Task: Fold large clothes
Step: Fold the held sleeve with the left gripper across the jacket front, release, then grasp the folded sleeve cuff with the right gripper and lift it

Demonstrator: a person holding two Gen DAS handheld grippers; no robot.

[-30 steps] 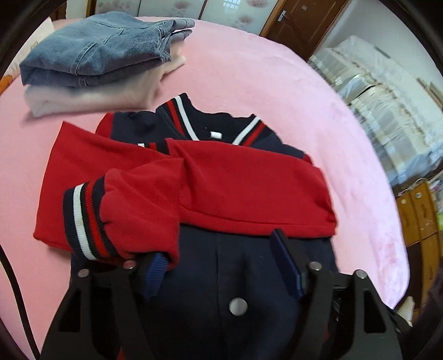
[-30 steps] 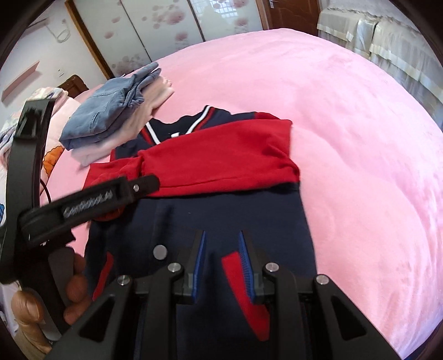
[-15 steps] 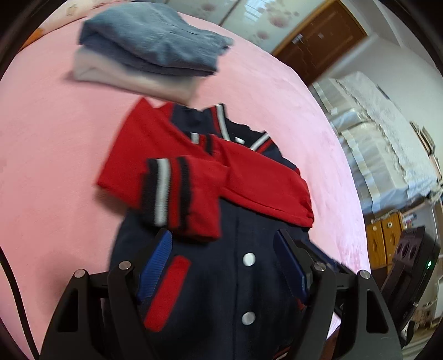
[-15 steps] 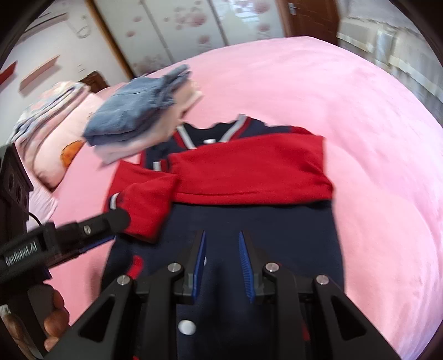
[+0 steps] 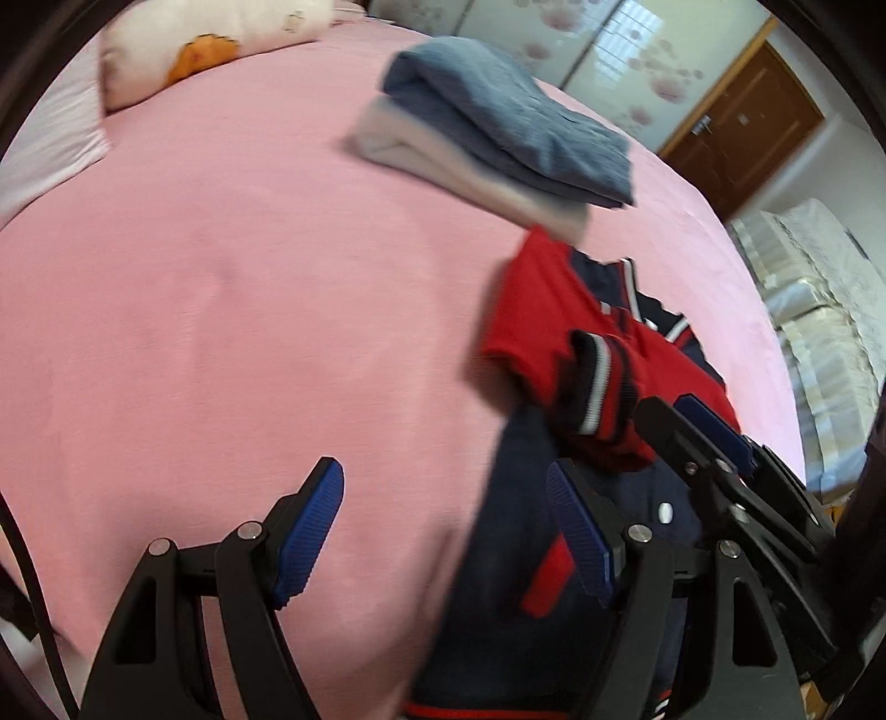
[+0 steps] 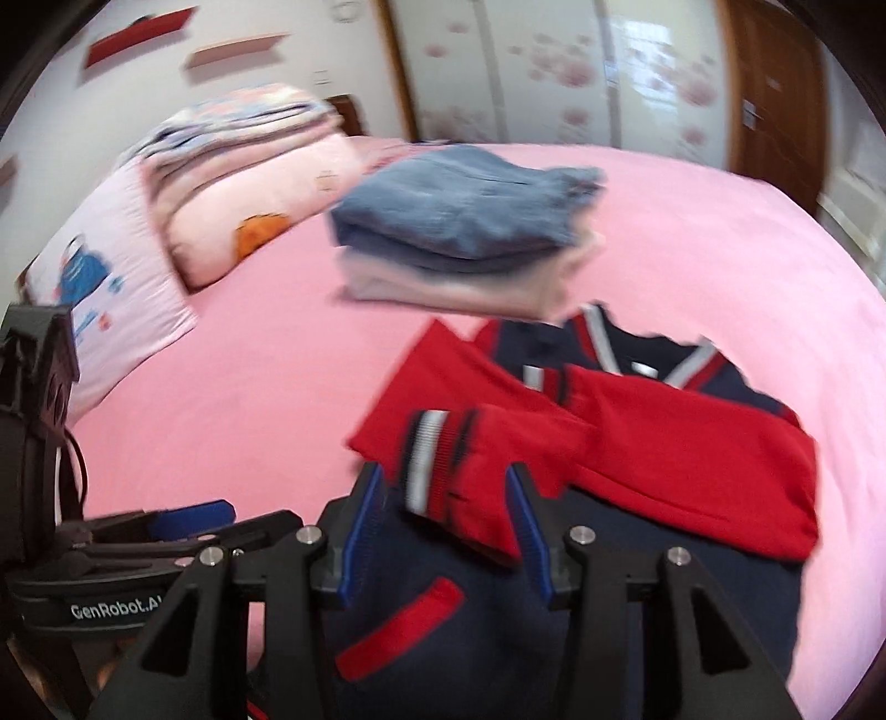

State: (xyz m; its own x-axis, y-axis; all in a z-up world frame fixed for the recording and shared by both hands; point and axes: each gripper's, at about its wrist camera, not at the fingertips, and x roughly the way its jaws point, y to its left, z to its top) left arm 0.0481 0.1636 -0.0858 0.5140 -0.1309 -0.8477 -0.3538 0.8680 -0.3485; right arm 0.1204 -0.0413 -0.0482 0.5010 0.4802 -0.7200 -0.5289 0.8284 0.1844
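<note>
In the left wrist view, the left gripper (image 5: 446, 531) is seen with its jaws spread wide and nothing held between them; bare pink bedspread (image 5: 232, 310) lies under the gap. The jacket (image 5: 559, 531) — navy body, red sleeves — lies to the right of these jaws, its near left edge just beside the right-hand finger, and its long axis runs from the near hem away to the collar at the far right. A red sleeve with a striped cuff (image 5: 595, 387) is folded across the chest. The right gripper (image 5: 714, 437) is seen over the jacket at the right, though its jaw state cannot be told from here. A stack of folded clothes (image 5: 498, 133) rests far beyond, near a pillow (image 5: 210, 39). In the right wrist view, the right gripper (image 6: 446, 515) is shown with jaws moderately open and holding nothing, poised directly over the navy front of the jacket (image 6: 470, 637), with the striped cuff (image 6: 437, 459) lying between and just beyond the fingertips. The left gripper (image 6: 183, 518) is seen low at the left, off the cloth. The right gripper is judged the nearer to the folded sleeve; the left is nearer the jacket's left edge, and the hem lies nearest both.
</note>
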